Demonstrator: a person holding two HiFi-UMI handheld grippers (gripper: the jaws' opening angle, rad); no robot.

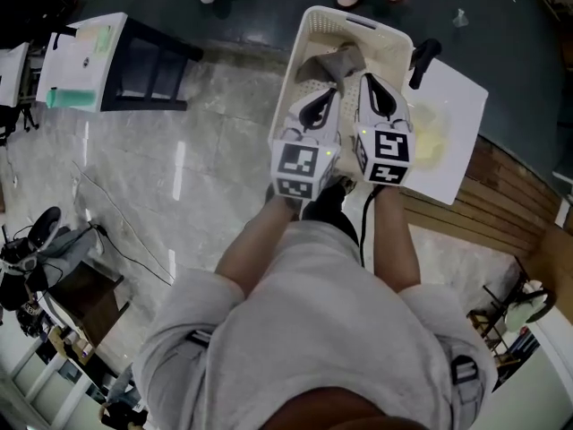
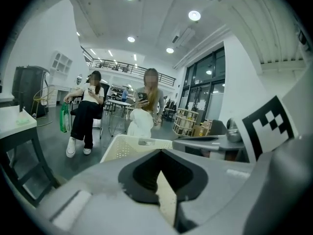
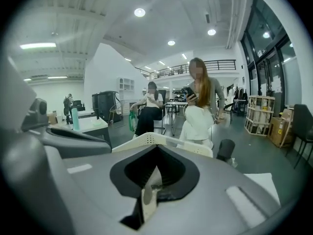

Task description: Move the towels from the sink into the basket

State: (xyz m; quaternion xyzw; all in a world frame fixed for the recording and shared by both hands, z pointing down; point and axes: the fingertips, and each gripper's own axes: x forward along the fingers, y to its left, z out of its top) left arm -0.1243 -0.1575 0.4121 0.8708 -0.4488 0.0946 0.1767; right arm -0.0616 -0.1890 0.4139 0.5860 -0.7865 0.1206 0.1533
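Grey towel (image 1: 340, 64) lying in laundry basket (image 1: 358, 18).
Left gripper (image 1: 322, 101), right gripper (image 1: 377, 91) are hovering, jaws pressed together, empty; next grasp likely needs spreading.

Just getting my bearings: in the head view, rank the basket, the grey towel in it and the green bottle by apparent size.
1. Basket, largest.
2. Grey towel, lying in it.
3. Green bottle, smallest as seen; it stands farther from the camera, so its true size against the towel is unsure.

perforated matt plastic basket (image 1: 380, 36), grey cloth towel (image 1: 336, 61); glossy marble floor (image 1: 206, 150)
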